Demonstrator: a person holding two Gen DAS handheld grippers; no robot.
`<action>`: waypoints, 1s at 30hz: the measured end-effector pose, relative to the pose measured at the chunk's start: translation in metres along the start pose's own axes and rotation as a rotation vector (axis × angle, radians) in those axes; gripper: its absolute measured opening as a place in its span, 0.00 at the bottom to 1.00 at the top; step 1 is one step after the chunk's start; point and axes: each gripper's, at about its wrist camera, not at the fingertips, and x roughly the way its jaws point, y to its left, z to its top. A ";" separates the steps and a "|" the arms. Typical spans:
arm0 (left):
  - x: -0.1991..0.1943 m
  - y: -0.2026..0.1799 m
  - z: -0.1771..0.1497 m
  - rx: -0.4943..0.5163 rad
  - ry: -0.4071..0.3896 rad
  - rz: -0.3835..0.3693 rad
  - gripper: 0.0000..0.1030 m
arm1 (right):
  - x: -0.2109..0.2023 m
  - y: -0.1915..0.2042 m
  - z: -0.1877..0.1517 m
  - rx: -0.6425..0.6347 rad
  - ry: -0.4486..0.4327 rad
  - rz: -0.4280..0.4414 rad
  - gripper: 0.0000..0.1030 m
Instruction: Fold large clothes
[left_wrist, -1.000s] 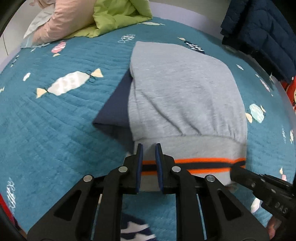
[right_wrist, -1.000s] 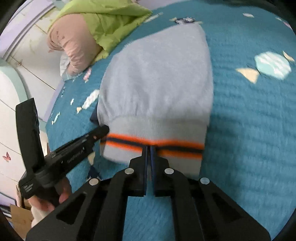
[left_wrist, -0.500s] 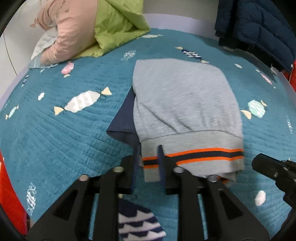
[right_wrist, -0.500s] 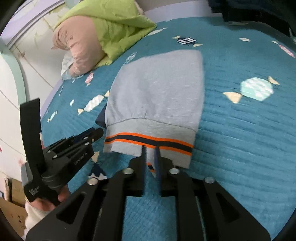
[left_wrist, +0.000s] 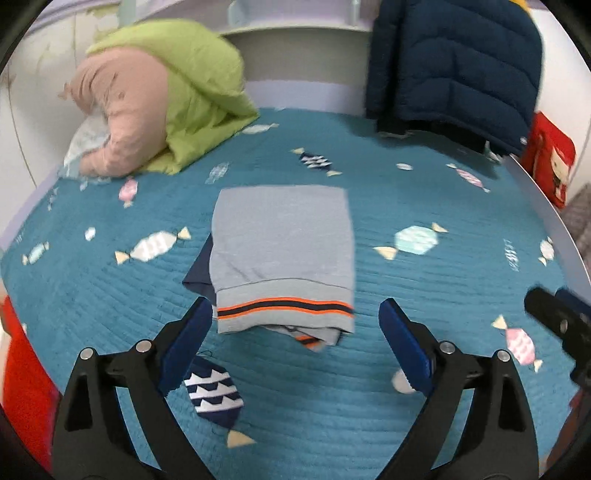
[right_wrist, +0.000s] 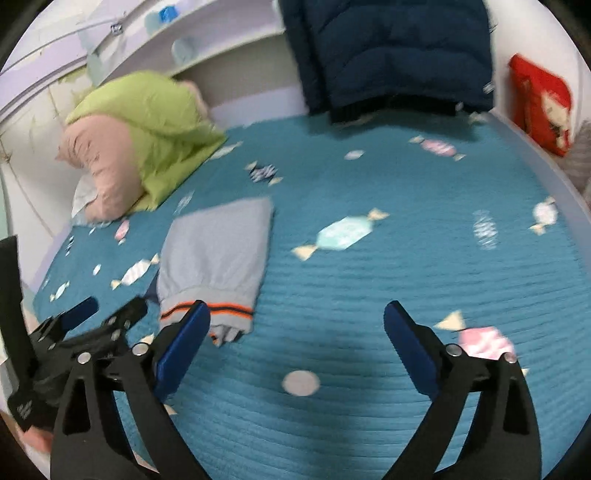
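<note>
Two jackets (left_wrist: 454, 66) (left_wrist: 192, 92) beyond folded sweater (left_wrist: 280, 251)

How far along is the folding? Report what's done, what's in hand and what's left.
Done: the grey sweater lies folded on the teal quilt, striped hem on top. In hand: nothing; left gripper and right gripper have just opened, both empty. Left: possibly the protruding navy corner.

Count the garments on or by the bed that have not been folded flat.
3: a green jacket and a pink garment heaped at the bed's far left corner, a navy puffer jacket hanging far right. Others may be hidden.
</note>
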 end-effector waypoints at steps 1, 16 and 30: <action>-0.010 -0.010 0.001 0.019 -0.011 0.003 0.90 | -0.010 -0.005 0.003 0.002 -0.018 -0.015 0.90; -0.094 -0.072 0.000 0.059 -0.082 -0.004 0.92 | -0.081 -0.030 -0.005 -0.027 -0.192 -0.171 0.91; -0.115 -0.081 0.002 0.064 -0.137 0.009 0.92 | -0.091 -0.039 -0.004 -0.004 -0.215 -0.174 0.91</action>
